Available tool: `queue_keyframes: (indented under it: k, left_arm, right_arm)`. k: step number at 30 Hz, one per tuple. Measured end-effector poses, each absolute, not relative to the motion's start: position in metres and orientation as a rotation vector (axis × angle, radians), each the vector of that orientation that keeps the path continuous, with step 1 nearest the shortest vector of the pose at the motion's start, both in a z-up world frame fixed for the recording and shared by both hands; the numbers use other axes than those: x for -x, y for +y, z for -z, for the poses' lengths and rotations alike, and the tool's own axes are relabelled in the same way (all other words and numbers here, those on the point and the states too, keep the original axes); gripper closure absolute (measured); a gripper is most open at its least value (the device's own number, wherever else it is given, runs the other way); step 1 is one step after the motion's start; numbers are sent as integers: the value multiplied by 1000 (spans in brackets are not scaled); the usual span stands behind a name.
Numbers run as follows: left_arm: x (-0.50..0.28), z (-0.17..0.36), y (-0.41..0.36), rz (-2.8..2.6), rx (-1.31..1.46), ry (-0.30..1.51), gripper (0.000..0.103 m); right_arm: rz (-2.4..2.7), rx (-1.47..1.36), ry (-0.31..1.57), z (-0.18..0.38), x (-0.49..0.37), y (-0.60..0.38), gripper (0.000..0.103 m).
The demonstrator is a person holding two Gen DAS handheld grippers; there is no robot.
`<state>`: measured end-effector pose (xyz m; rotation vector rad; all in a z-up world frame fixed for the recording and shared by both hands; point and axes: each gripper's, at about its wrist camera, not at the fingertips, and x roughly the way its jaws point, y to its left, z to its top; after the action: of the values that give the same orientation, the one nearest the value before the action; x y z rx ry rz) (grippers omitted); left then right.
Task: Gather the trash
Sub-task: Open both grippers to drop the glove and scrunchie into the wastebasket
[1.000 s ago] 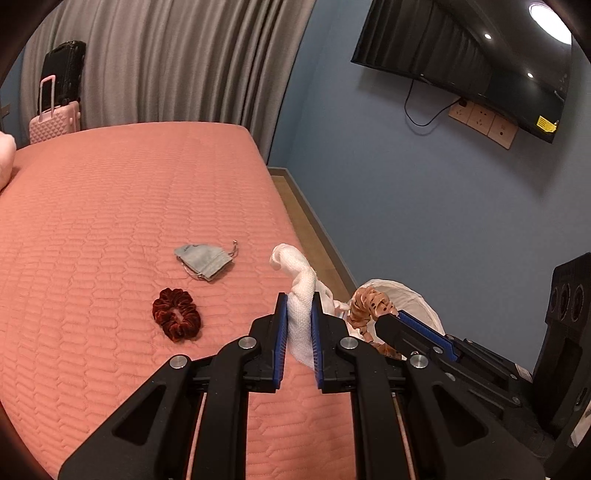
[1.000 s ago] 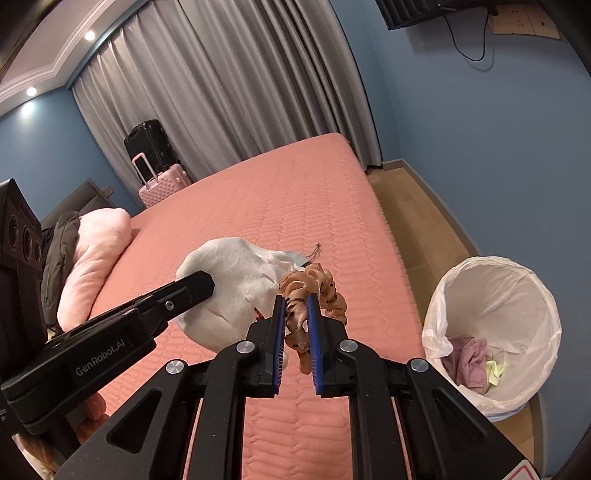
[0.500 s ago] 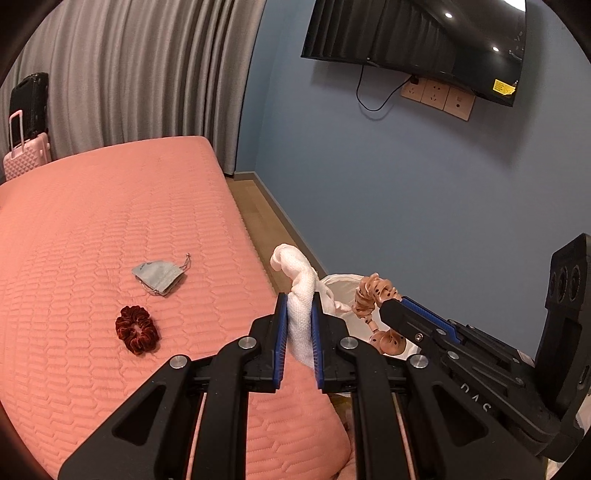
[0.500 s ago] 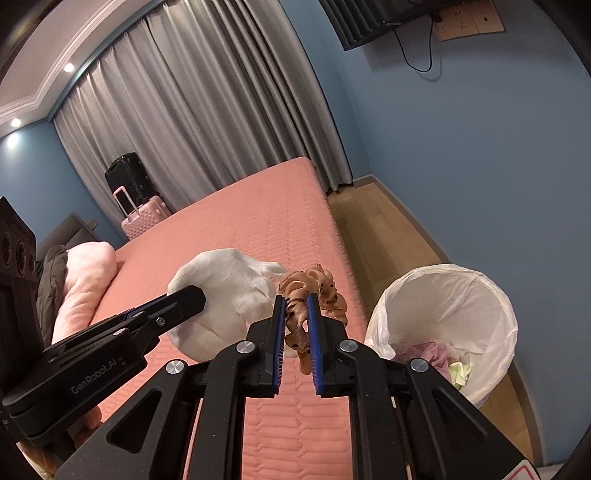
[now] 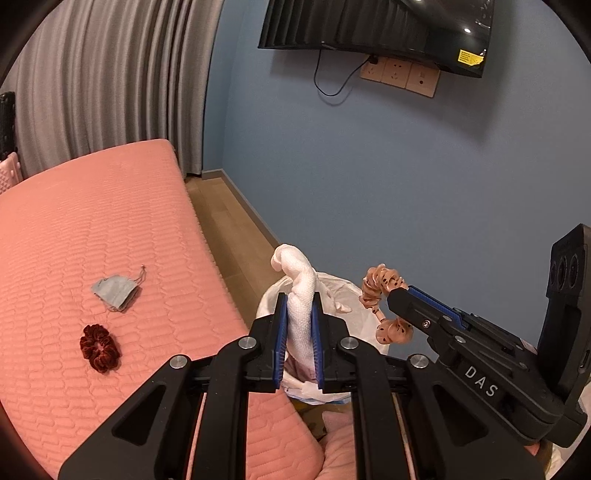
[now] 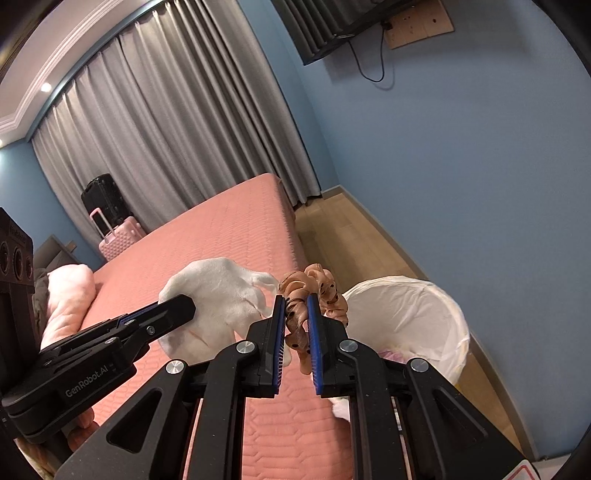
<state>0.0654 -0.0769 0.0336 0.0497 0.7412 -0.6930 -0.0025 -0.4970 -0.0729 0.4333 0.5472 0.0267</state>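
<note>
My left gripper [image 5: 298, 306] is shut on a white cloth [image 5: 301, 295], which hangs in the air at the bed's corner, in front of the white-lined trash bin [image 5: 340, 291]. In the right wrist view the same white cloth [image 6: 218, 295] bulges left of my right gripper [image 6: 295, 310], which is shut on a tan dotted scrunchie [image 6: 317, 284]. The scrunchie [image 5: 384, 288] hangs over the bin's rim. The bin [image 6: 417, 317] stands on the floor beside the bed and holds pink and white scraps.
On the pink quilted bed [image 5: 74, 229] lie a grey pouch [image 5: 114, 291] and a dark red scrunchie [image 5: 99, 347]. A blue wall with a television [image 5: 373, 29] stands close behind the bin. Grey curtains [image 6: 177, 129], suitcases [image 6: 114, 229] and a pink pillow [image 6: 66, 299] are further off.
Both grippers have swung toward the bin with their loads. The bin has come closer, and the pouch and red scrunchie have slid left in the left wrist view.
</note>
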Motion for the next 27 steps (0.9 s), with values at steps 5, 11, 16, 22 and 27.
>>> queue_keyframes:
  k: [5,11,16,22,27]
  left_arm:
    - [-66,-33,-96,723,-54,758,89]
    - [-67,-31,-116,746,-83,766,85]
    - [-68,-30,-124,744,-85,755,55]
    - [-74,-26,-120,714,-74,765,51]
    - [-79,-19,-112,689,-58,785,50]
  right_arm:
    - [-1,-441,548,76,3,-510,92]
    - [27,-457,546,80,4,-523,92]
    - [45,-457,553,82,-1,-526,92]
    - [51,-458,568,86,-11,-524,90]
    - [49,-460,577,91,-18,-518,87]
